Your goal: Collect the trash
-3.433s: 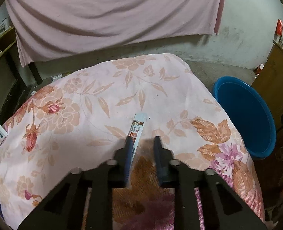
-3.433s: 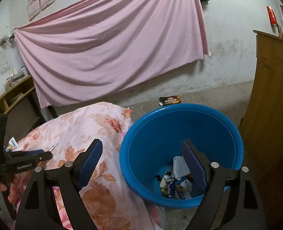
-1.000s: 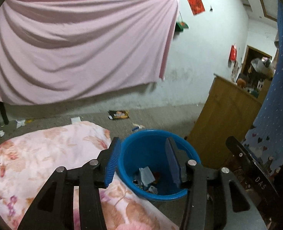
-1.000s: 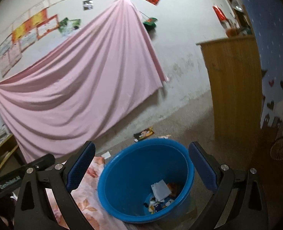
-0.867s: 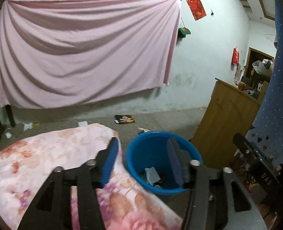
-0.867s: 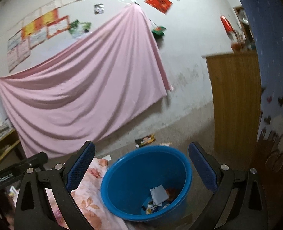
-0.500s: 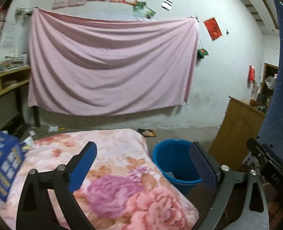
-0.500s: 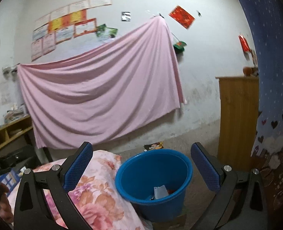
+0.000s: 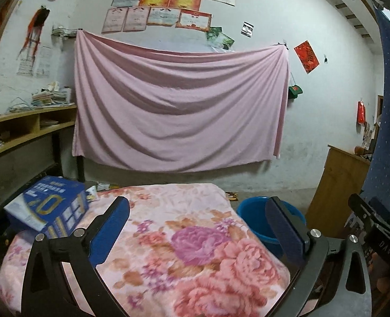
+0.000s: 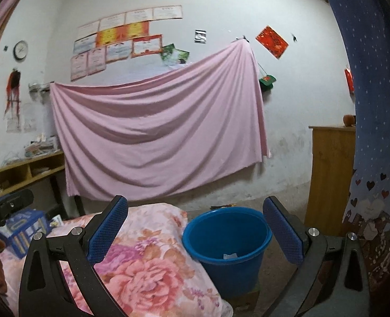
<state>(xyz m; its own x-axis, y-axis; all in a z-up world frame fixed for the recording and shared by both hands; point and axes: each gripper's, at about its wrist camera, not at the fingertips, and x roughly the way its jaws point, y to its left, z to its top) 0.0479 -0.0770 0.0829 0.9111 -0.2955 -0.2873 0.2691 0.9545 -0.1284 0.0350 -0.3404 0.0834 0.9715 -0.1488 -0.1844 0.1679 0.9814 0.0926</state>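
Observation:
A blue bucket (image 10: 226,240) stands on the floor right of the table, with a white scrap (image 10: 229,255) inside; it also shows in the left wrist view (image 9: 258,219). My left gripper (image 9: 198,228) is open and empty, held high above the floral cloth (image 9: 184,251). My right gripper (image 10: 195,229) is open and empty, raised in front of the bucket and the table's right end. No loose trash shows on the cloth.
A blue and white carton (image 9: 48,206) lies at the table's left end. A wooden cabinet (image 9: 337,190) stands right of the bucket. A pink sheet (image 9: 179,105) hangs on the back wall. Wooden shelves (image 9: 12,129) run along the left. A dark blue curtain (image 10: 374,105) hangs at right.
The left gripper closed on a wrapper on the cloth, carried it to the bucket and opened. Both grippers have since drawn back and tilted up, so the bucket looks smaller and farther.

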